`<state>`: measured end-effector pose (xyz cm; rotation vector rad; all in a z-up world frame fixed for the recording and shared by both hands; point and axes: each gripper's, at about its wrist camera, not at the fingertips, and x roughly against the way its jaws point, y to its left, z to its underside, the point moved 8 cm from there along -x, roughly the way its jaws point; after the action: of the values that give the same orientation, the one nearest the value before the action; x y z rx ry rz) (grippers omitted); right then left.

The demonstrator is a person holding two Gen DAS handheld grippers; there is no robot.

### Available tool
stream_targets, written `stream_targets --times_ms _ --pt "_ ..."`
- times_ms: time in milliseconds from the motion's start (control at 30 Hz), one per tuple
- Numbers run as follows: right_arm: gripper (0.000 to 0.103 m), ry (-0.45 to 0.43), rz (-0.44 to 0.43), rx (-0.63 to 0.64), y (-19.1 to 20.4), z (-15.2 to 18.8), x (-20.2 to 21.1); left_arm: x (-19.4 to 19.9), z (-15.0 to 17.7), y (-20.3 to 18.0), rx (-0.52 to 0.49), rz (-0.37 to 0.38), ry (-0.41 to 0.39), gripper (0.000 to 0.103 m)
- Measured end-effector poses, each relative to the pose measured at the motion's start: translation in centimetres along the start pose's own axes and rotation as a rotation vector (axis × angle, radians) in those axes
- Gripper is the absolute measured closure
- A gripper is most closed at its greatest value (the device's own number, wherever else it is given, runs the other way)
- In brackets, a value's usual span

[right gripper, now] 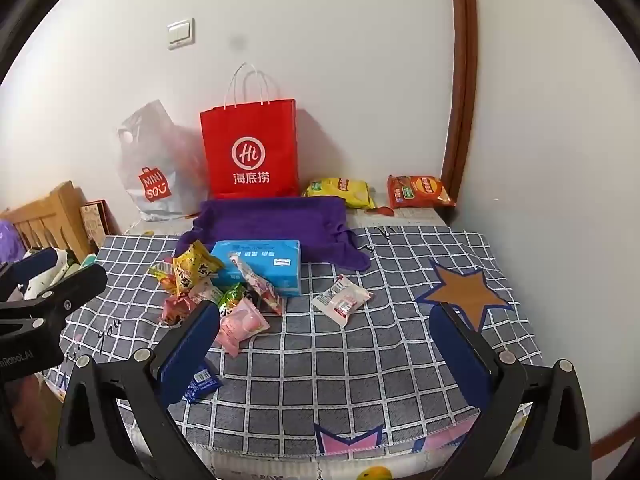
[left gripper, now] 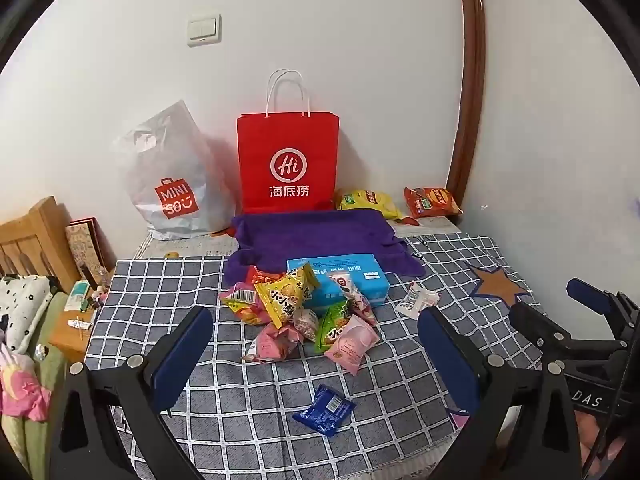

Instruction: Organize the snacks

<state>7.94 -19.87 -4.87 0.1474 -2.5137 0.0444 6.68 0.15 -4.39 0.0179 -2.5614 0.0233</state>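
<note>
Both tongs, left (left gripper: 316,344) and right (right gripper: 324,340), gape wide, empty, hovering short of the snack pile (left gripper: 304,312) at frame centre on the checked cloth (left gripper: 160,280). Sorting looks unstarted; next move likely calls for closing on one loose packet. Count: one blue packet (left gripper: 324,410) lower centre, one white packet (right gripper: 340,298), two chip bags (left gripper: 430,202) upper right, one red paper bag (left gripper: 288,164).

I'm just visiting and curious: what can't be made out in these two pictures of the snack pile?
- Red paper bag and white plastic bag: contents hidden by their own sides, both views.
- Dark blue packet: half covered by the right claw's finger, right view.
- Snack pile: lower packets buried, print too small.
- Blue box: front blocked by packets.
</note>
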Motion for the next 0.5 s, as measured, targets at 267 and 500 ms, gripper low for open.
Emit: stream_targets --times_ms 267,500 --pt "0.000 -0.008 0.019 0.014 -0.3 0.0 0.4 0.6 -0.3 -0.3 0.029 0.021 0.008 0.000" --pt "0.000 -0.003 0.019 0.005 0.4 1.4 2.2 0.6 0.0 -0.4 0.018 0.017 0.009 0.000"
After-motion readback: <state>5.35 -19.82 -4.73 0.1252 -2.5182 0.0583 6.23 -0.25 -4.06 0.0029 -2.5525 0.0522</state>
